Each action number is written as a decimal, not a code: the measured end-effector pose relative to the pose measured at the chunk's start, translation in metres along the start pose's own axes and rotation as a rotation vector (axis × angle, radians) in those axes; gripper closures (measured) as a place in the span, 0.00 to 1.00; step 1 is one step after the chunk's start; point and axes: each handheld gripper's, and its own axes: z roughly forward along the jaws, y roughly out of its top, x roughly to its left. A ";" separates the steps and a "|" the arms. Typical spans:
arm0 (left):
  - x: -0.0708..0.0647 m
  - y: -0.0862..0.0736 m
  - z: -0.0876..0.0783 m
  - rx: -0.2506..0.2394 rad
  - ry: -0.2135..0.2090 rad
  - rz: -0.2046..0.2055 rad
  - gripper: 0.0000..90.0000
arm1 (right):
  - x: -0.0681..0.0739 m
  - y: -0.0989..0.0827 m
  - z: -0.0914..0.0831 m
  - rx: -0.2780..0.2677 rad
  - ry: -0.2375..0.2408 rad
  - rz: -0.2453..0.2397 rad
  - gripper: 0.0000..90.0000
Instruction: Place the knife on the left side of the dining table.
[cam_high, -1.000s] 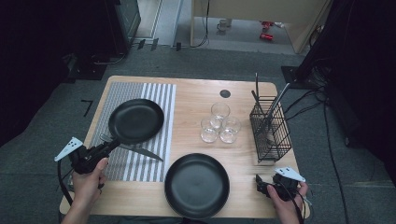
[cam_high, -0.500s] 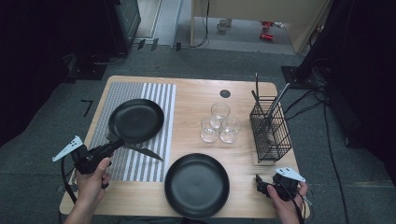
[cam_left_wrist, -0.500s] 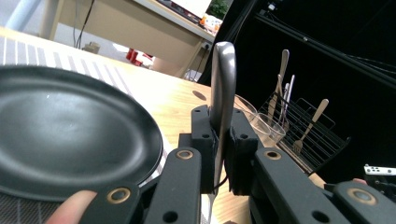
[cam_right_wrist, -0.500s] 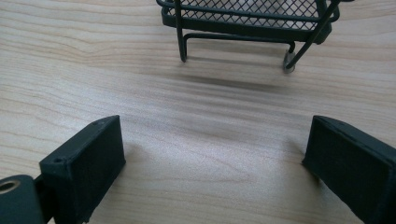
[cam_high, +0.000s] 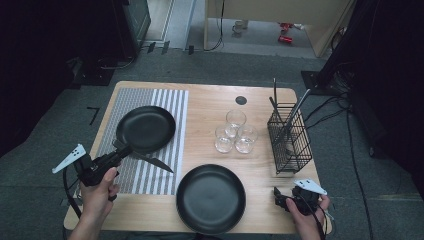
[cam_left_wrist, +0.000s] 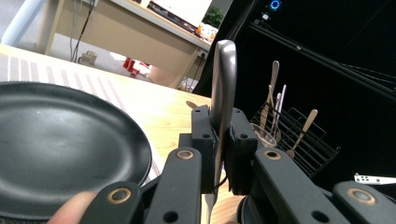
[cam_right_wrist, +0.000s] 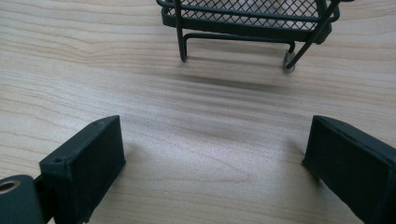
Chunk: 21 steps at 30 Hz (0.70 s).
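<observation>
**Knife gripped at table's edge**

The left gripper (cam_high: 114, 159) has its jaws clamped tight on one knife (cam_left_wrist: 222, 100), having just closed the last small gap; the handle rises upright between the pads in the left gripper view, and the blade lies on the striped mat (cam_high: 150, 175) behind the jaws. Two black plates are on the table (cam_high: 210, 105): one (cam_high: 146, 128) just beside the left jaws, one (cam_high: 211, 198) between the grippers. Three glasses (cam_high: 235, 131) cluster ahead. One wire basket (cam_high: 289, 135) of utensils stands just ahead of the right gripper (cam_right_wrist: 212, 158), whose jaws gape wide over bare wood, holding nothing.
</observation>
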 end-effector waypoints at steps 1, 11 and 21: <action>0.001 -0.001 0.000 0.004 -0.004 -0.004 0.95 | 0.000 0.000 0.000 0.000 0.000 0.000 0.05; 0.000 -0.011 0.007 0.027 -0.020 -0.028 0.95 | 0.000 0.000 0.000 0.000 0.000 0.000 0.05; 0.011 -0.016 0.002 0.040 -0.006 -0.067 0.95 | 0.000 0.000 0.000 0.000 0.000 0.000 0.05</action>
